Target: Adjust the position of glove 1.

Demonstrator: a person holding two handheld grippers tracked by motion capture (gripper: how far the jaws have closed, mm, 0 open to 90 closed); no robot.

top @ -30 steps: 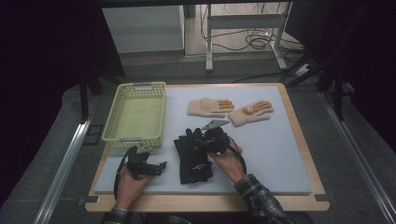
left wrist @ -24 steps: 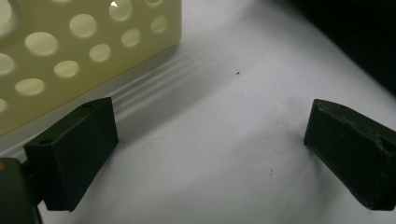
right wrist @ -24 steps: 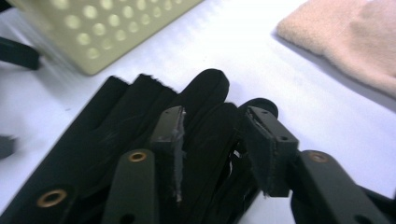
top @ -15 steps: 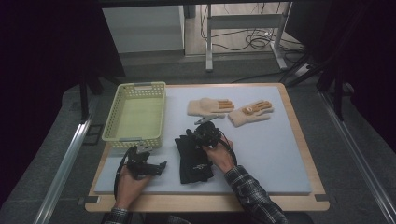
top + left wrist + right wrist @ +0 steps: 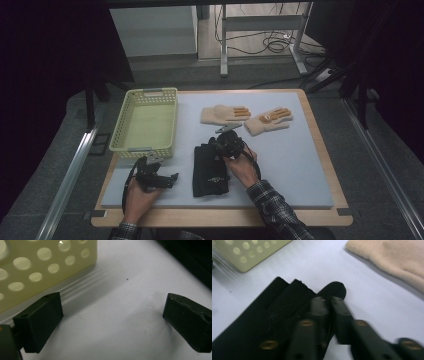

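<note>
Black glove lies flat on the pale mat of the table, lower centre of the high view, fingers toward the two tan gloves above it; yellow basket at upper left.

Right gripper: jaws nearly together, pinching a fold of black cloth at the glove's fingertip end; they have just been opening slightly. Left gripper: jaws wide, nothing between them, resting on the mat beside the basket wall.

Judgement: glove is light, limp, not fragile. It will droop and drag when lifted. A pinch at the cuff or on doubled cloth should hold better than one fingertip.
</note>
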